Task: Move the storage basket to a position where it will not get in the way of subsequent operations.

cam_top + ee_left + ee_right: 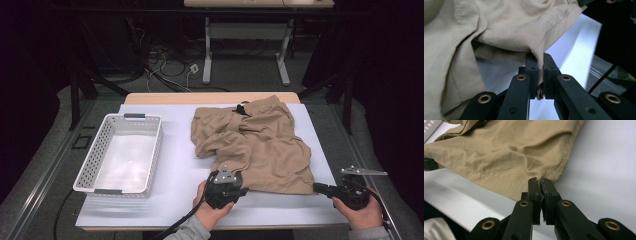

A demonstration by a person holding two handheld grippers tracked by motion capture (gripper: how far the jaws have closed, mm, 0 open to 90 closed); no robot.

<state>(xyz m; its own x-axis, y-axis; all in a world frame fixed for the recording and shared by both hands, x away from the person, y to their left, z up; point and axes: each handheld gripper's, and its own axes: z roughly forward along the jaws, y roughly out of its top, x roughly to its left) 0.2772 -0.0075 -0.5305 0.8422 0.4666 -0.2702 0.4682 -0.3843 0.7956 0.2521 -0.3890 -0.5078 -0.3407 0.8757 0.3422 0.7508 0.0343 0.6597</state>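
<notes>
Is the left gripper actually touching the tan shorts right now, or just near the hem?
Touching. In the left gripper view, the left gripper has its jaws shut on a pinch of the tan shorts, the hem fabric running down between them.

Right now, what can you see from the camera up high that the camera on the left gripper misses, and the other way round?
The high view takes in the whole scene: the white basket left of the tan shorts, both hands, the right gripper at the shorts' near right corner, and another table beyond. The left gripper view gives the close detail: the left gripper shut on a fold of the shorts' hem, the cloth pinched between its pads. Both show the tan shorts lying crumpled on the white table surface.
</notes>
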